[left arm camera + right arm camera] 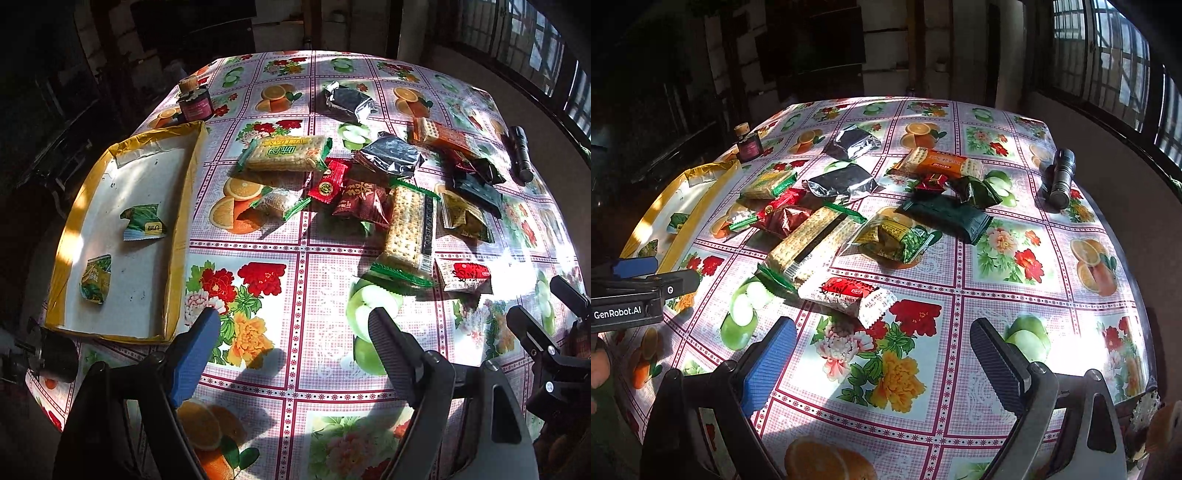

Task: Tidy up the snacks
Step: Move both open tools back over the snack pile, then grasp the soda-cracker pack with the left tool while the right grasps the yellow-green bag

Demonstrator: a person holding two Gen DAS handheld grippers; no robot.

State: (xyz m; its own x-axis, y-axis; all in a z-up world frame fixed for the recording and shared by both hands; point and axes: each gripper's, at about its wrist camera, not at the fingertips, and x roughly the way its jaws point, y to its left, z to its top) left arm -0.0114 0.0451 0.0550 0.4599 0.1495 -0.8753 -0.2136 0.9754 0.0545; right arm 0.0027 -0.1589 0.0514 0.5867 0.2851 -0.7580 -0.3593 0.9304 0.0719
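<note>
A pile of snack packets lies mid-table: a long cracker pack (pixel 408 230) (pixel 809 243), a green-ended cracker pack (pixel 286 153), a red-and-white packet (pixel 849 295) (pixel 466 276), silver foil packs (pixel 391 155), a dark green pack (pixel 947 216). A yellow-rimmed cardboard tray (pixel 183 206) (pixel 701 173) at the left holds two small green packets (pixel 143 222) (pixel 96 278). My left gripper (pixel 295 332) is open and empty, hovering over the tablecloth near the tray's corner. My right gripper (pixel 882 339) is open and empty, just short of the red-and-white packet.
A small dark red jar with a cork lid (pixel 194 98) (pixel 749 142) stands at the far left. A black flashlight (pixel 521 155) (pixel 1061 177) lies at the right. The floral tablecloth (pixel 1015 314) drops off at the near and right edges.
</note>
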